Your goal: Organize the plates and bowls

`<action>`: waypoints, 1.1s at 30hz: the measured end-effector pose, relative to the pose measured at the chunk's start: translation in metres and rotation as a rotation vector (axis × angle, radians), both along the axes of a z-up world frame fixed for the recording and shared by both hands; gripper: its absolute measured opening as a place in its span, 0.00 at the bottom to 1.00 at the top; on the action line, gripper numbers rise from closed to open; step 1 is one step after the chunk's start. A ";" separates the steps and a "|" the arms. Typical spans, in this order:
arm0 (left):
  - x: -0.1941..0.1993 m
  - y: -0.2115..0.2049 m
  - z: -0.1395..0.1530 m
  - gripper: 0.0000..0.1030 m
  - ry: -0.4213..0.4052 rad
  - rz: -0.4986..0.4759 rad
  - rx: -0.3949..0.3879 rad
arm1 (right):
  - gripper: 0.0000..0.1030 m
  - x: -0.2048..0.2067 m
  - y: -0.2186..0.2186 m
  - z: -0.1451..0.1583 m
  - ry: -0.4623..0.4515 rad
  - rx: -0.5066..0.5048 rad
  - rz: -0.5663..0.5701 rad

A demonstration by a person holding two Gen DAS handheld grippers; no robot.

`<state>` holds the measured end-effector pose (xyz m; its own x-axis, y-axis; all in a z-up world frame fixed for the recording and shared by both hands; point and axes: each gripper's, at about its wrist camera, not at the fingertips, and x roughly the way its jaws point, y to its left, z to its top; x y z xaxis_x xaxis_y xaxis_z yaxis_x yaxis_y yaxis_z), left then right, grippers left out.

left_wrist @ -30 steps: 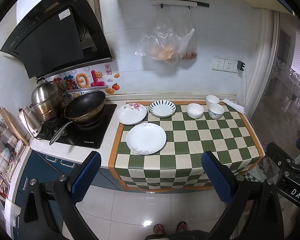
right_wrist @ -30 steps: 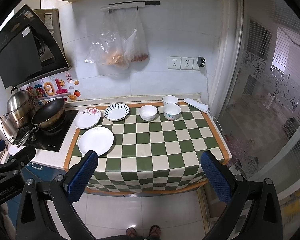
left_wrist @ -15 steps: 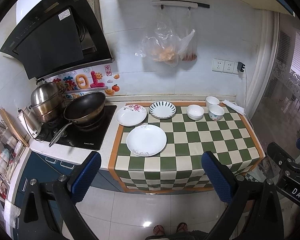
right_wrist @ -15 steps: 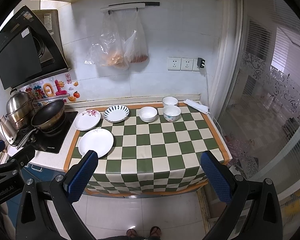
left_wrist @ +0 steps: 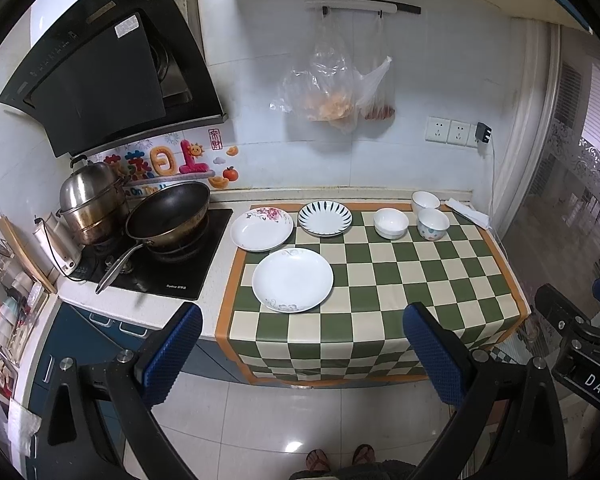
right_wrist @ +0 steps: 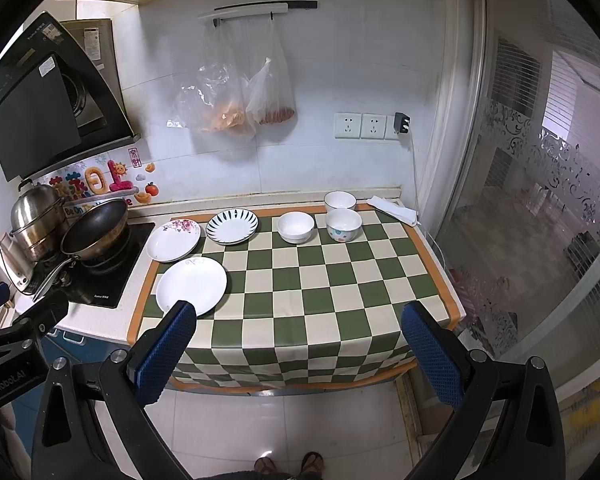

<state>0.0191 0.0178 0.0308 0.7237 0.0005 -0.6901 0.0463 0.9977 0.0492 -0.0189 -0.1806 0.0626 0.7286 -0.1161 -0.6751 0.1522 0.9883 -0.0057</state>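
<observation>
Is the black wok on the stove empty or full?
Empty: the wok shows only its bare dark inside, tilted towards the camera, in both views.

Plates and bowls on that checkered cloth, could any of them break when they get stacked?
Maybe. The flowered plate lies half off the checkered cloth, right beside the wok, so a reaching tool could knock the pan. The three bowls sit close together, so gripping one might bump its neighbours. The cloth hangs over the counter's front edge; snagging it could drag the dishes.

Both wrist views face the checkered counter [left_wrist: 400, 272] from afar.
</observation>
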 end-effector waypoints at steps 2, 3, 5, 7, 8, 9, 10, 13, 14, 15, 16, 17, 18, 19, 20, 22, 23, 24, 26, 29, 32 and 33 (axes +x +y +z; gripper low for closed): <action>0.002 0.001 0.002 0.99 0.000 0.000 0.000 | 1.00 0.001 -0.002 0.000 0.000 0.003 0.000; 0.002 0.001 0.002 0.99 0.000 0.001 0.000 | 1.00 0.002 -0.001 -0.001 0.000 0.005 -0.001; 0.001 0.001 0.001 0.99 0.000 0.001 0.000 | 1.00 0.003 -0.003 -0.004 0.001 0.011 -0.003; 0.001 0.001 0.001 0.99 0.000 0.002 0.001 | 1.00 0.006 -0.003 -0.006 0.004 0.021 -0.004; 0.000 0.000 0.000 0.99 -0.001 0.002 -0.001 | 1.00 0.008 -0.002 -0.008 0.007 0.027 -0.006; 0.002 0.002 0.000 0.99 0.001 0.003 -0.002 | 1.00 0.011 -0.003 -0.009 0.009 0.035 -0.007; 0.005 0.006 -0.002 0.99 0.002 0.009 -0.004 | 1.00 0.014 -0.002 -0.012 0.013 0.050 -0.007; 0.016 0.014 -0.012 0.99 0.005 0.021 -0.011 | 1.00 0.027 0.000 -0.028 0.023 0.101 0.013; 0.021 0.018 -0.017 0.99 0.003 0.036 -0.008 | 1.00 0.033 0.001 -0.034 0.026 0.112 0.029; 0.030 0.022 -0.027 0.99 0.011 0.054 0.002 | 1.00 0.043 0.004 -0.047 0.041 0.127 0.052; 0.036 0.025 -0.033 0.99 0.013 0.064 0.006 | 1.00 0.051 0.005 -0.056 0.060 0.132 0.058; 0.047 0.030 -0.044 0.99 0.021 0.089 0.017 | 1.00 0.063 0.007 -0.070 0.090 0.144 0.067; 0.055 0.033 -0.051 0.99 0.030 0.102 0.023 | 1.00 0.072 0.008 -0.080 0.112 0.155 0.073; 0.064 0.036 -0.059 0.99 0.037 0.111 0.027 | 1.00 0.085 0.009 -0.096 0.146 0.166 0.075; 0.076 0.040 -0.072 0.99 0.051 0.128 0.036 | 1.00 0.098 0.010 -0.111 0.175 0.174 0.079; 0.099 0.049 -0.093 0.99 0.096 0.141 0.042 | 1.00 0.124 0.013 -0.139 0.223 0.179 0.085; 0.112 0.058 -0.104 0.99 0.113 0.152 0.038 | 1.00 0.139 0.014 -0.155 0.250 0.187 0.091; 0.124 0.062 -0.114 0.99 0.136 0.158 0.038 | 1.00 0.152 0.014 -0.167 0.264 0.194 0.098; 0.149 0.071 -0.135 0.99 0.176 0.164 0.032 | 1.00 0.186 0.015 -0.197 0.311 0.216 0.119; 0.188 0.078 -0.167 0.99 0.229 0.171 0.042 | 1.00 0.238 0.016 -0.238 0.365 0.262 0.160; 0.232 0.082 -0.204 0.99 0.311 0.163 0.055 | 1.00 0.293 0.019 -0.278 0.425 0.313 0.192; 0.246 0.083 -0.216 0.99 0.342 0.160 0.052 | 1.00 0.313 0.021 -0.291 0.446 0.332 0.208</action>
<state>0.2648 0.1012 -0.1850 0.4399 0.1358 -0.8877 -0.0873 0.9903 0.1082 0.2938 -0.1596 -0.2287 0.3512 0.2688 -0.8969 0.0091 0.9569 0.2904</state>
